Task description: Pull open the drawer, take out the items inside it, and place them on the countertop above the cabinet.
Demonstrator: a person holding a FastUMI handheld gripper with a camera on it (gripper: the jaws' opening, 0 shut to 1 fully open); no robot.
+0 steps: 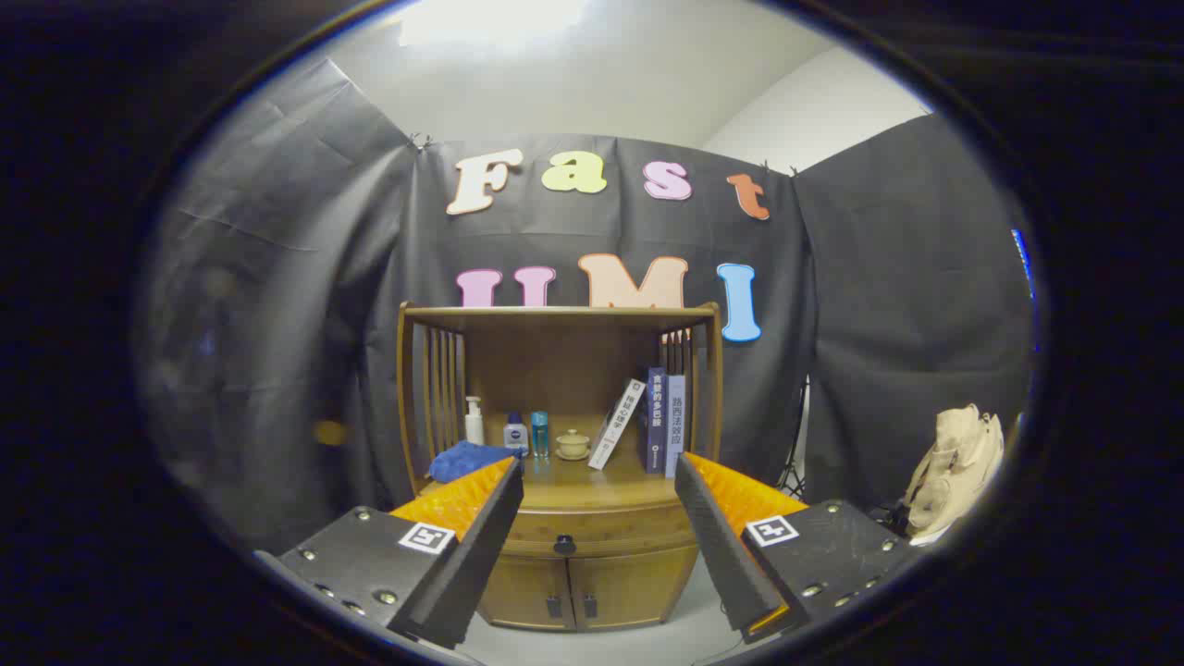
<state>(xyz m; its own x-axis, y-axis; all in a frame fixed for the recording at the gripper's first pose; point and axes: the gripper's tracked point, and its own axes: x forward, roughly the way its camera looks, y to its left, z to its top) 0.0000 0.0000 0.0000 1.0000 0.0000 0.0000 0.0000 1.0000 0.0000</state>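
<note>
- My gripper (599, 504) has its two fingers spread wide apart, with nothing between them and nothing in its hold.
- Beyond the fingers, well apart from them, stands the brown wooden cabinet (564, 462) with slatted sides and an open shelf on top.
- The shallow wooden drawer (592, 529) sits closed under the countertop, its small dark round knob (564, 546) showing in the gap between my fingers.
- Below the drawer are two wooden cabinet doors (583, 583), both closed, with small dark handles near the middle seam.
- The wooden countertop (592, 486) above the drawer holds a crumpled blue cloth (467, 458) at its left end, partly behind my left finger.
- Behind the cloth stand a white pump bottle (474, 421), a small white bottle with a dark blue cap (515, 431) and a slim teal bottle (539, 434).
- Next to them is a small beige lidded teacup (573, 443).
- To the right, a white book (616, 424) leans against two upright books, one dark blue (655, 421) and one pale (675, 421).
- Off to the right of the cabinet lies a beige cloth bag (957, 467).
</note>
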